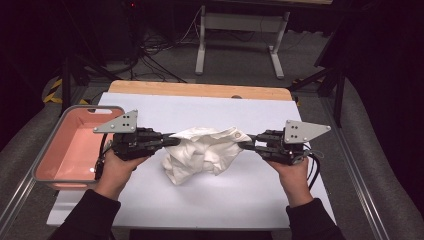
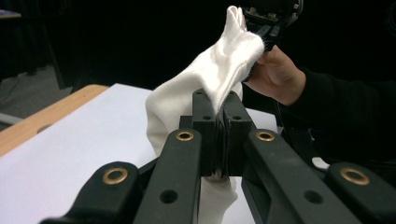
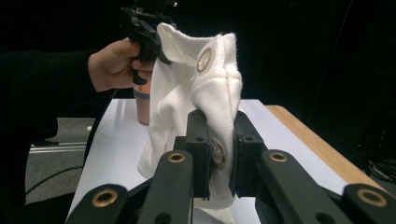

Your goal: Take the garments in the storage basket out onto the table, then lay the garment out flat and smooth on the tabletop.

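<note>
High view – white cloth (image 1: 202,152) stretched left-to-right between both grippers.

The high view looks forward and down over the whole surface (image 1: 210,200). Each gripper view sits close behind its own jaws, facing the other across the white cloth (image 1: 202,150), which all three share.

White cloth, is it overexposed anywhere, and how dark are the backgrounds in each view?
Left gripper view: white cloth glares, folds washed out, background black. Right gripper view: cloth's folds readable, backdrop near black. High view: soft focus; table evenly lit, room edges dark.
</note>
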